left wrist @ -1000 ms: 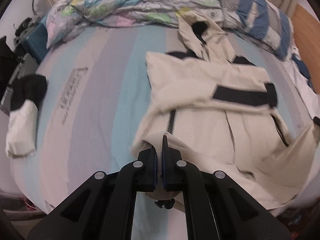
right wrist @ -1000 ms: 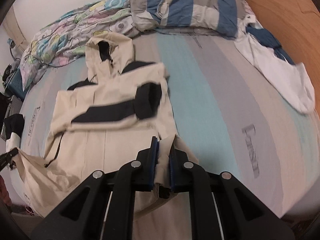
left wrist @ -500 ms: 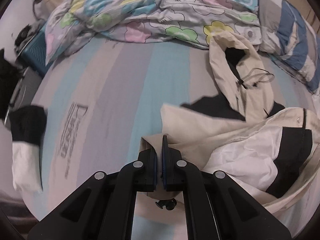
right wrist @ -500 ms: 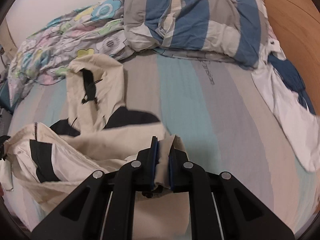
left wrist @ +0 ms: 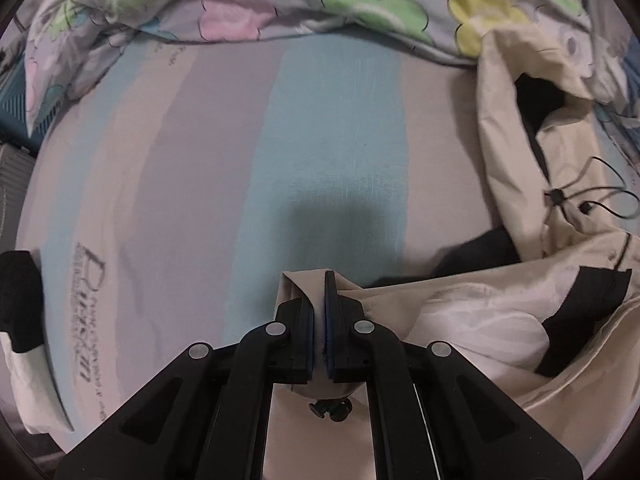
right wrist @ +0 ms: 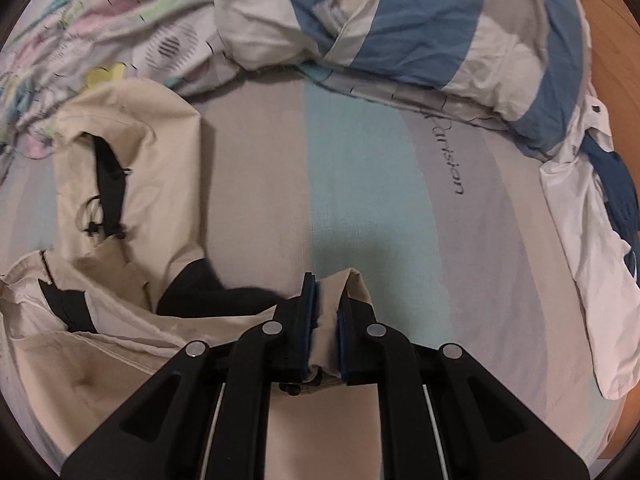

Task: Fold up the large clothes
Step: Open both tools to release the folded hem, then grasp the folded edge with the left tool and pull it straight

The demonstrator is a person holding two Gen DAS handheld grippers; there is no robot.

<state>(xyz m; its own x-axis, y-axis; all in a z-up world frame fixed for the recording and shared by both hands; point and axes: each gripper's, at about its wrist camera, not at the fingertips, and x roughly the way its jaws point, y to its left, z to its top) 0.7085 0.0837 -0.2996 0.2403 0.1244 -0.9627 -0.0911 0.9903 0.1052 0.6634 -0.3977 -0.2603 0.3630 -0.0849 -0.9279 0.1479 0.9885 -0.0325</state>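
A cream hooded jacket with black panels lies doubled over on the striped bed sheet. My left gripper is shut on a cream corner of its hem, low over the sheet. The hood with its black drawcord lies at the right of that view. In the right wrist view my right gripper is shut on the other bunched hem corner, and the jacket spreads to the left below its hood.
A floral duvet is heaped along the far side of the bed. A blue, grey and white checked pillow lies beyond the right gripper. White and blue clothing lies at the right, by a wooden board. A black-and-white garment sits at the left edge.
Both grippers have carried the jacket's hem up the bed toward the hood and pillows, folding the lower half over the upper half. Both have sunk closer to the sheet.
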